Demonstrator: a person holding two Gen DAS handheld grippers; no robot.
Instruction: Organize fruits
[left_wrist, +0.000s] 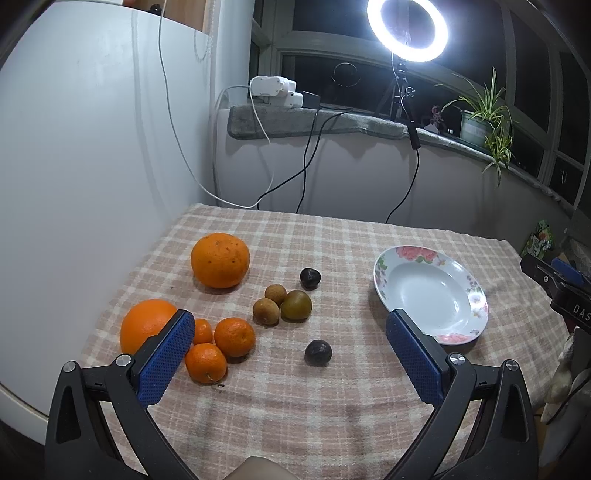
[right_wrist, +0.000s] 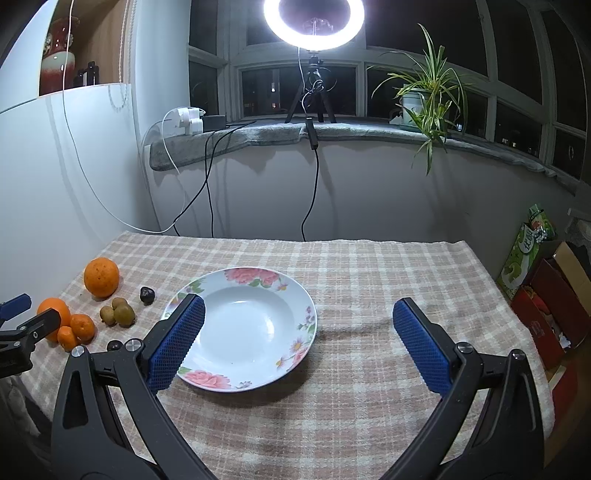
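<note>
A white floral plate (left_wrist: 432, 291) (right_wrist: 255, 325) lies empty on the checked cloth. Left of it are two large oranges (left_wrist: 220, 260) (left_wrist: 146, 323), three small mandarins (left_wrist: 234, 336), three brown-green small fruits (left_wrist: 295, 304) and two dark round fruits (left_wrist: 317, 352) (left_wrist: 309, 278). My left gripper (left_wrist: 291, 321) is open and empty, hovering above the fruit cluster. My right gripper (right_wrist: 299, 314) is open and empty, above the plate's right part. The fruits also show at the left of the right wrist view (right_wrist: 101, 277).
The table (right_wrist: 369, 280) has a pink checked cloth. A ring light (right_wrist: 314, 22) and a potted plant (right_wrist: 424, 99) stand on the windowsill behind. Cables hang down the wall. Boxes (right_wrist: 546, 306) sit to the right of the table. A white cabinet is on the left.
</note>
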